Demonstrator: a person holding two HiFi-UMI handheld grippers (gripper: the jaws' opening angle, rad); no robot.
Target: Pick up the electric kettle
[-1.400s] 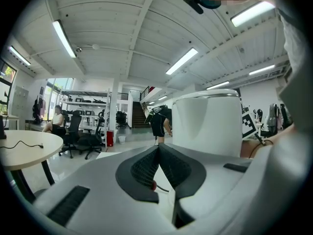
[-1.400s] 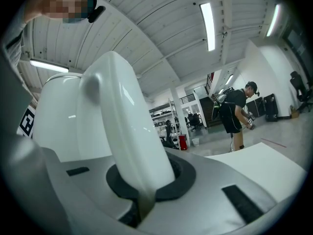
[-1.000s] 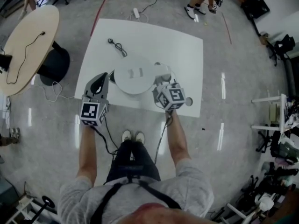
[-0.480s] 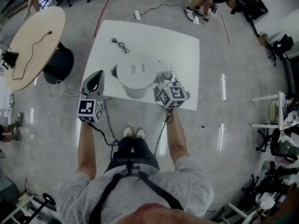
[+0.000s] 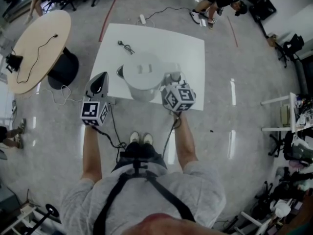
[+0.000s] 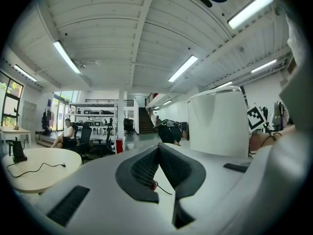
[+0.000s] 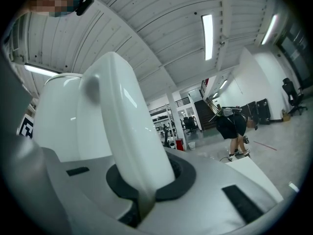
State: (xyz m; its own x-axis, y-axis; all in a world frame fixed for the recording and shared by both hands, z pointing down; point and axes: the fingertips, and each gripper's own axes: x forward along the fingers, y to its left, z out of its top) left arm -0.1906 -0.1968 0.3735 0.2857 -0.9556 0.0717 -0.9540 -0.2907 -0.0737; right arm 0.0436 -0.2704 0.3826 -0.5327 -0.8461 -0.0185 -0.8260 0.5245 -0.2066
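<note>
A round wooden table (image 5: 36, 48) stands at 10 o'clock of the white table (image 5: 190, 43), well apart from it. The left gripper (image 5: 101, 78) hangs at 8 o'clock of the electric kettle (image 5: 142, 75), just beside it but not touching. In the left gripper view its 2 jaws meet at the tips with nothing between them. It reads as a spare hand, kept close perhaps to steady the body if it swings.

A black cable (image 5: 125, 47) lies on the white table at 11 o'clock of the kettle. The kettle is over the table's near edge and probably hangs clear of the top, though no view shows its base. Its handle (image 7: 122, 131) faces 3 o'clock, toward the right gripper (image 5: 172, 80), whose jaws are clamped tight on the handle's lower part. Gripping there likely lets 1 hand carry the whole weight while the kettle stays upright.
</note>
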